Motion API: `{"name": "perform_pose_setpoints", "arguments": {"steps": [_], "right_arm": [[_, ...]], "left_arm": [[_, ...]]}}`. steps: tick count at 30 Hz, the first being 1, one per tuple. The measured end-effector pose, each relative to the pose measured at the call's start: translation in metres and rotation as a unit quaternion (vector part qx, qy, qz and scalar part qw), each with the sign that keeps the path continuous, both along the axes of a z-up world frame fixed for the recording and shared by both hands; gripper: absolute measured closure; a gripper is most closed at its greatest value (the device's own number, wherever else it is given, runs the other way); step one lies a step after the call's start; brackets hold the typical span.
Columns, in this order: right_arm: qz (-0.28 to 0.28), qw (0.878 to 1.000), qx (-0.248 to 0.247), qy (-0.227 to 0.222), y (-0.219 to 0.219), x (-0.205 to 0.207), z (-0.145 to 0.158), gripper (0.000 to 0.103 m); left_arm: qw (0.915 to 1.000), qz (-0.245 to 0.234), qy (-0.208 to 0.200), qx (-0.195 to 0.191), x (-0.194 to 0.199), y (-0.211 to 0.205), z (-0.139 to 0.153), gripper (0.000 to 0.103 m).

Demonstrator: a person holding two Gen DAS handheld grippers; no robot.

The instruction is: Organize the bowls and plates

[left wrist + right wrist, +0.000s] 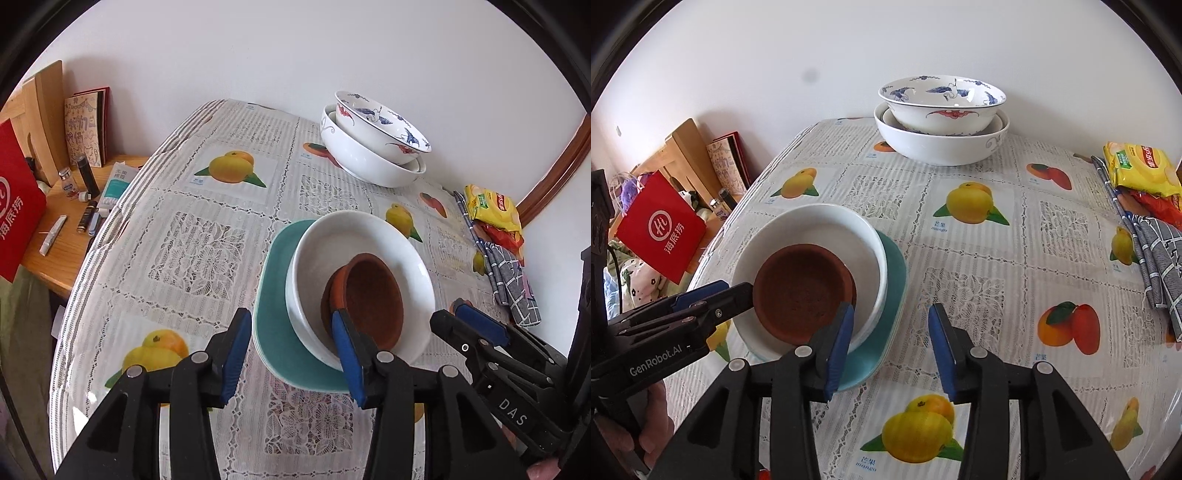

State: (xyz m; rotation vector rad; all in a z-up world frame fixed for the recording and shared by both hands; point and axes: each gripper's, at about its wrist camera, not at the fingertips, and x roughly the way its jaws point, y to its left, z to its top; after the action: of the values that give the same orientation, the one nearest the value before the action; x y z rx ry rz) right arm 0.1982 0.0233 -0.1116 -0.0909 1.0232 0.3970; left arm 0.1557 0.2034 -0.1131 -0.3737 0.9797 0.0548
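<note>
A shallow brown terracotta saucer [803, 291] sits inside a round white ceramic dish [820, 229], which rests on a teal oval plate [895, 273] on the lace-and-fruit-print tablecloth [979, 288]. The left gripper [291, 350] hangs over the stack's near edge, jaws apart and empty. The right gripper [890, 347] hovers just beside the stack, also spread and holding nothing. Against the wall, a blue-and-red painted bowl [942, 99] nests in a larger white bowl [942, 144].
</note>
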Motion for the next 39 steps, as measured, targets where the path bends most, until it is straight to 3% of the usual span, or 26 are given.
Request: {"name": "perform_pose_setpoints", "arguments": {"steps": [3,6,11,20,24,28,30,35,39], "right_arm": [[-0.004,1.0,-0.01,-0.02,-0.009,-0.015,0.012,0.058],[-0.014,0.999,-0.023,-0.046,-0.022,-0.033,0.027,0.046],[-0.052,0.995,-0.041,-0.074,-0.058,-0.06,0.052,0.044],[-0.13,0.985,-0.019,-0.109,-0.144,-0.106,0.096,0.043],[-0.147,0.98,-0.013,-0.132,-0.172,-0.131,0.111,0.016],[-0.168,0.973,-0.038,-0.156,-0.188,-0.151,0.124,0.008],[-0.174,0.971,-0.036,-0.158,-0.196,-0.159,0.128,0.008],[-0.189,0.969,-0.026,-0.159,-0.211,-0.174,0.135,0.008],[-0.198,0.967,-0.016,-0.16,-0.221,-0.183,0.138,0.008]], "left_arm": [[0.9998,-0.006,-0.012,0.015,-0.012,-0.009,0.011,0.057],[0.9991,-0.019,-0.032,0.018,-0.024,-0.025,0.025,0.051],[0.9964,-0.043,-0.068,0.028,-0.044,-0.06,0.051,0.041],[0.9882,-0.074,-0.117,0.065,-0.076,-0.121,0.088,0.032],[0.9841,-0.089,-0.131,0.08,-0.091,-0.147,0.097,0.027],[0.9792,-0.103,-0.147,0.094,-0.104,-0.172,0.107,0.023],[0.978,-0.103,-0.152,0.099,-0.109,-0.18,0.111,0.013],[0.9741,-0.1,-0.157,0.128,-0.118,-0.194,0.118,0.004],[0.9759,-0.101,-0.151,0.121,-0.123,-0.196,0.12,0.004]]}}
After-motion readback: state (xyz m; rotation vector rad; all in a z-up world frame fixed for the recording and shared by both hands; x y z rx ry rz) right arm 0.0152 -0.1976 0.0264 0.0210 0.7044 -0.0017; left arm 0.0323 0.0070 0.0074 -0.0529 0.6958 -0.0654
